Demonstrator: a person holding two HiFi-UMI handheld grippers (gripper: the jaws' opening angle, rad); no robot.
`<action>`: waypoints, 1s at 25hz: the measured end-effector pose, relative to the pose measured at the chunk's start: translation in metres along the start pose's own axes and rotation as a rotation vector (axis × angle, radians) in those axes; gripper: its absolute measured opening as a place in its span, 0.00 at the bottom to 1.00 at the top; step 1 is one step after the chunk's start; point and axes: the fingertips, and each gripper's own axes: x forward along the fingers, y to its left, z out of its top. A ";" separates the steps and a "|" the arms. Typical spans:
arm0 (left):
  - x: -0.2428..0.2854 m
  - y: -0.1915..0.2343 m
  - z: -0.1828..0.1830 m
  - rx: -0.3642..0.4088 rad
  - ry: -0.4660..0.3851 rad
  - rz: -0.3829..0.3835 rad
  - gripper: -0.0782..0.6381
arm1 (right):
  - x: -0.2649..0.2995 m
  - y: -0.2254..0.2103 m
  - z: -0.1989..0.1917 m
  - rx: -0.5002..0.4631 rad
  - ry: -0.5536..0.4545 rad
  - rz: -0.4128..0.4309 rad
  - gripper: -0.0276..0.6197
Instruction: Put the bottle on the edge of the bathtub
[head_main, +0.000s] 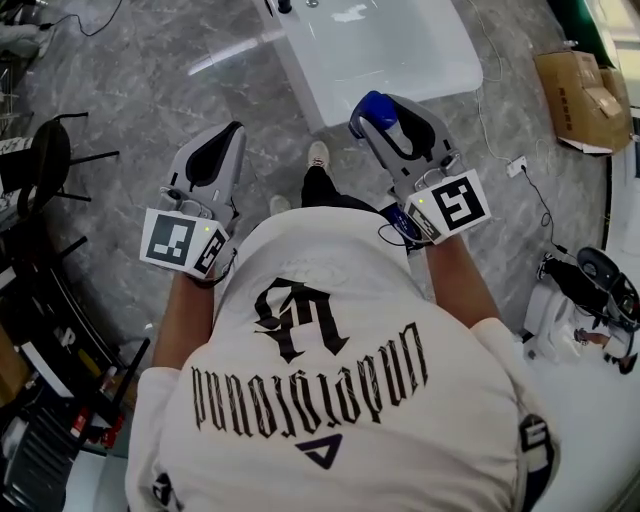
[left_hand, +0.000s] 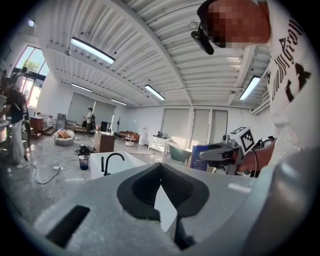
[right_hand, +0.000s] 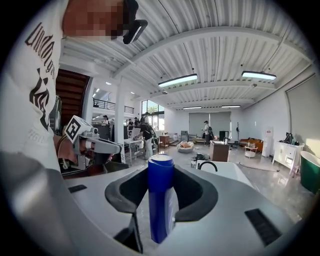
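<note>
One blue bottle (right_hand: 160, 200) stands upright in the right gripper's (head_main: 392, 122) clamped jaws, bathtub (head_main: 440, 70) just ahead; left gripper's (head_main: 225, 140) jaws closed, empty.

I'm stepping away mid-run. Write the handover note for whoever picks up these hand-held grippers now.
Right hand-held gripper: shut on the blue bottle, which is held upright.
Left hand-held gripper: jaws together, nothing between them.
Bathtub: on the floor just ahead of both grippers.
Done: bottle is in the grip.
Left: bring it to the bathtub edge, set it down upright, release.
</note>
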 end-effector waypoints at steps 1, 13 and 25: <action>0.006 0.003 -0.002 -0.002 0.006 0.005 0.13 | 0.006 -0.004 -0.004 -0.001 0.010 0.011 0.28; 0.065 0.038 -0.037 -0.064 0.096 0.060 0.13 | 0.071 -0.052 -0.061 0.015 0.131 0.108 0.28; 0.118 0.063 -0.080 -0.110 0.170 0.118 0.13 | 0.121 -0.085 -0.118 -0.019 0.230 0.217 0.28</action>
